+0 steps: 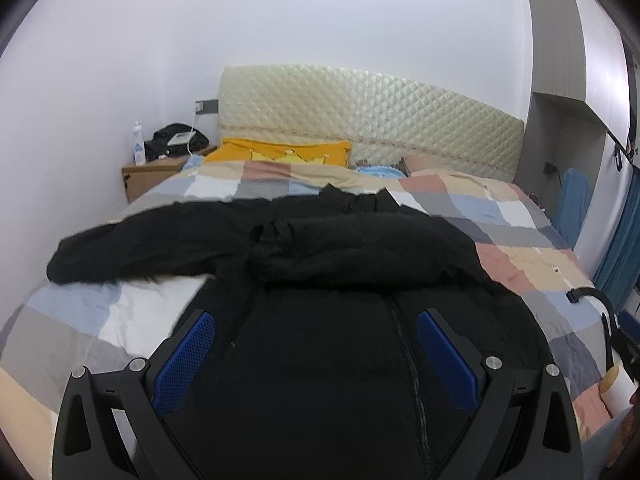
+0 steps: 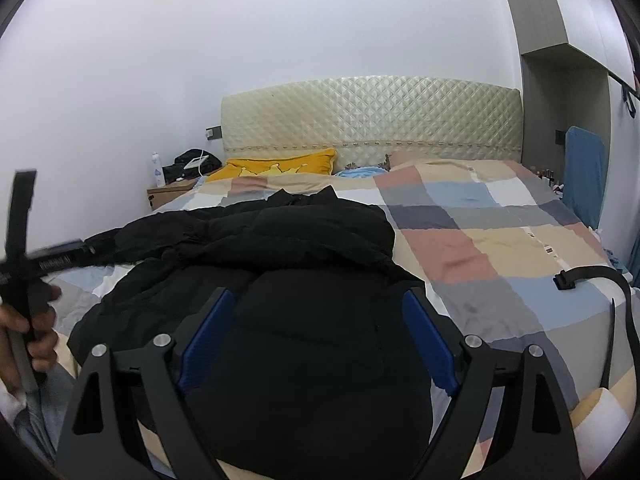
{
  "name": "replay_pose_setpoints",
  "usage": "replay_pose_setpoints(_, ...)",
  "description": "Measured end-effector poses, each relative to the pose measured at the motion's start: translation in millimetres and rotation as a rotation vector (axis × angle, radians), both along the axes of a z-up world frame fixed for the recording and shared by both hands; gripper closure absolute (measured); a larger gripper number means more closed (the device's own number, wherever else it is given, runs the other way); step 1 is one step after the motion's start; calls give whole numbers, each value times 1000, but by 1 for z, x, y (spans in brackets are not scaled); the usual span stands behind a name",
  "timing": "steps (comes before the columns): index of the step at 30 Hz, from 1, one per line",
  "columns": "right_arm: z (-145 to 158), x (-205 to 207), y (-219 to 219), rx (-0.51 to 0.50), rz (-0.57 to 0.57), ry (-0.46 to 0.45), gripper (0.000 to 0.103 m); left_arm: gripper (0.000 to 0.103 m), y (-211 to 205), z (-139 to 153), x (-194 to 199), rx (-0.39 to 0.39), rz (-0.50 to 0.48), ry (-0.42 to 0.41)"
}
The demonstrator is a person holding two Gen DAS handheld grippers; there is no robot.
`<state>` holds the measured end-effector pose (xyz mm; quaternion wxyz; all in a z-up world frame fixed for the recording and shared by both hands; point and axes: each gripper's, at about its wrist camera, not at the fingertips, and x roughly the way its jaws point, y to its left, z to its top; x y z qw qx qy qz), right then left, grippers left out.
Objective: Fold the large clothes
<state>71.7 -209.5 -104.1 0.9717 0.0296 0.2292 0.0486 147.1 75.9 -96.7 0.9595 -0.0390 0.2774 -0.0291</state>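
While the black coat lies on the checked bed, below the yellow pillow, my left claw and right claw hang spread wide and hold nothing. One sleeve looks folded across; the other sleeve and the body are still left.

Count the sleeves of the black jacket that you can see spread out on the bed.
1: a sleeve stretches left over the checked quilt. The black jacket has its other sleeve apparently folded across the chest, its outline unclear.
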Motion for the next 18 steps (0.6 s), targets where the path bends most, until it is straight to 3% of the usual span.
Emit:
replay_pose_setpoints(7, -1, 4, -1, -1, -6, -12, 16, 1, 49, 41, 26, -68, 22, -5)
replay_pose_setpoints(18, -5, 4, 2, 2, -22, -9, 16, 1, 133, 83, 54, -27, 73, -13)
